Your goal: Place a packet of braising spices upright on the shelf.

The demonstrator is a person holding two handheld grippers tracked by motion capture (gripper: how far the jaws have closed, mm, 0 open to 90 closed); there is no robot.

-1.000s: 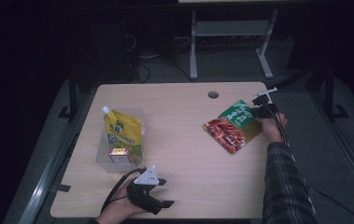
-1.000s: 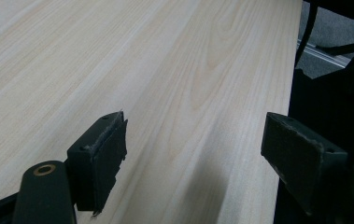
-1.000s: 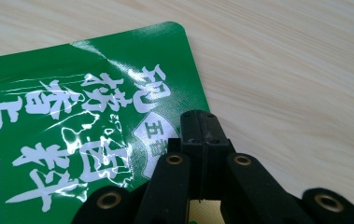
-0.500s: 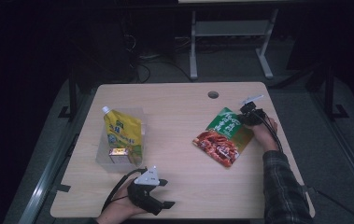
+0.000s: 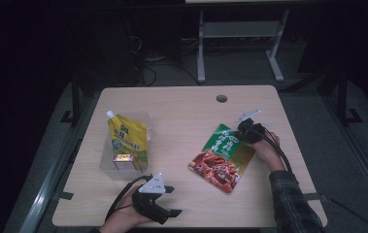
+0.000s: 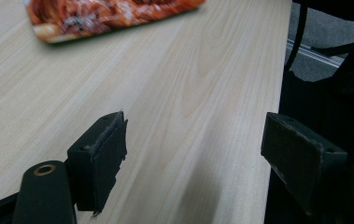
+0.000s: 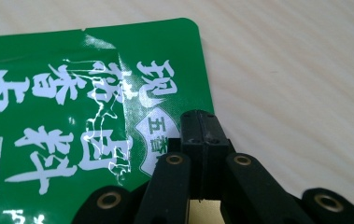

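Pale wood table (image 5: 186,111) under dim light, dark floor beyond; nearest us, we see the left gripper (image 5: 172,200) at the front edge, its fingers (image 6: 101,156) spread over bare wood; farther right, the right gripper (image 5: 243,132) has its fingers (image 7: 201,135) pressed together, pinching the green top edge of the green-and-red snack pouch (image 5: 223,158) lying flat; at left, a yellow spouted pouch (image 5: 128,138) stands in a clear container (image 5: 108,162).

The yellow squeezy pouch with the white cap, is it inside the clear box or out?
Inside: the yellow spouted pouch stands leaning within the clear plastic box.
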